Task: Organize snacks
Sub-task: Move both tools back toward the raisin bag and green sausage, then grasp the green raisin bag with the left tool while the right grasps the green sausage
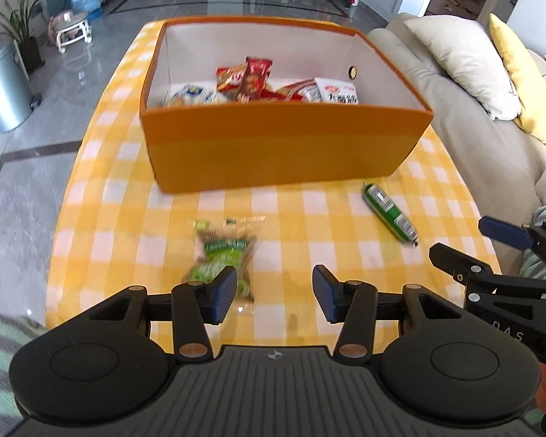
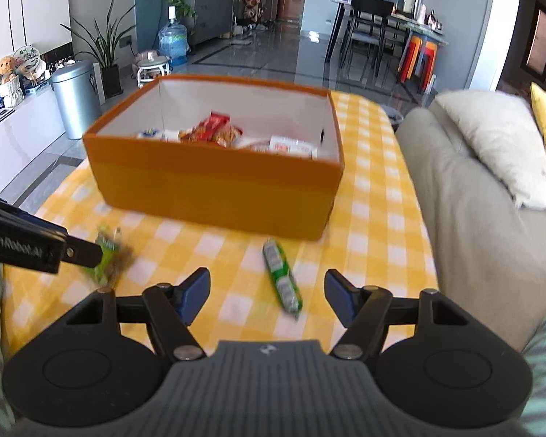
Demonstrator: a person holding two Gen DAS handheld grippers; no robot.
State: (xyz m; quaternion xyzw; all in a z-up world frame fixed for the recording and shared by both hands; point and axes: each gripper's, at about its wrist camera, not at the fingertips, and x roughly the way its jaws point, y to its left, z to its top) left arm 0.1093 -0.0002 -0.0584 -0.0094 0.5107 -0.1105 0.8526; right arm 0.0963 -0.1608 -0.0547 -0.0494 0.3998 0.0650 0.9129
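Note:
An orange box [image 1: 284, 138] holding several snack packets [image 1: 253, 80] stands on the yellow checked table; it also shows in the right wrist view [image 2: 214, 189]. A green snack bag [image 1: 222, 258] lies in front of it, just ahead of my open, empty left gripper [image 1: 273, 293]. A green tube-shaped snack [image 1: 389, 213] lies to the right. In the right wrist view the tube [image 2: 282, 278] lies between and just ahead of the fingers of my open, empty right gripper [image 2: 267, 296], and the green bag [image 2: 107, 258] lies at the left.
A beige sofa [image 2: 484, 218] with cushions borders the table's right edge. A metal bin [image 2: 76, 98], plants and a water jug stand on the floor to the left. The table's near edge is just below the grippers.

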